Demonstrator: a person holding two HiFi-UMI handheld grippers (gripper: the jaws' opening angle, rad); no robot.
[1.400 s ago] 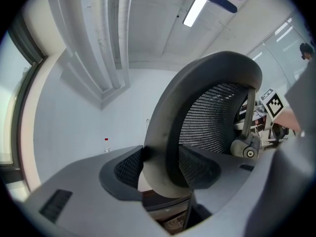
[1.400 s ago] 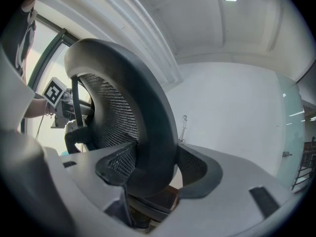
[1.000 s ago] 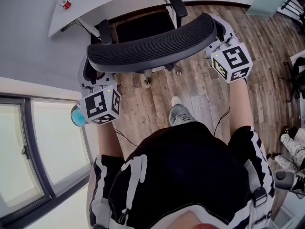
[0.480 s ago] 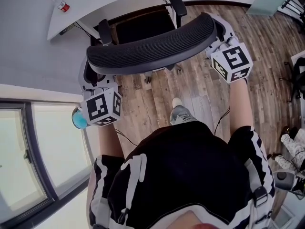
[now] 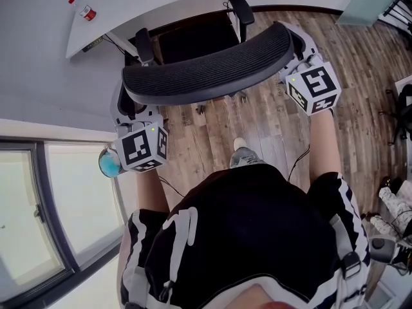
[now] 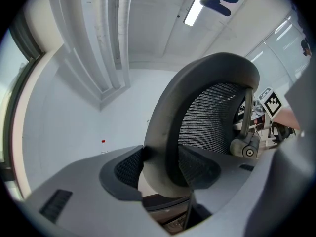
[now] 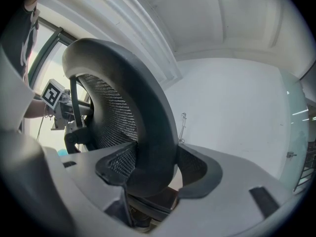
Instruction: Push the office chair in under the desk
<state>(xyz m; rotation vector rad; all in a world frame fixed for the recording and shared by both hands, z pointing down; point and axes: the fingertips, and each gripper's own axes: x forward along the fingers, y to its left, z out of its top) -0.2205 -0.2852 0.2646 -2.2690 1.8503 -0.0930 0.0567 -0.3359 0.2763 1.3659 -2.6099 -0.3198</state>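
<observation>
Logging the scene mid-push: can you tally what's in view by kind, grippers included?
Black mesh-backed office chair: 1
White desk: 1
Small red-and-white container on the desk: 1
Grey two-jaw grippers, left gripper and right gripper: 2
Total: 5

Black mesh office-chair backrest (image 5: 206, 69): hides seat (image 5: 193, 40) rear, most of wheeled base (image 5: 201, 107).
Left gripper (image 5: 131, 105), right gripper (image 5: 297, 51): jaw tips behind backrest ends, head view.
White desk (image 5: 148, 5): cut by top edge.
Red-capped bottle (image 5: 88, 11): label unreadable.
Blue round object (image 5: 108, 164): half behind marker cube (image 5: 140, 148).
</observation>
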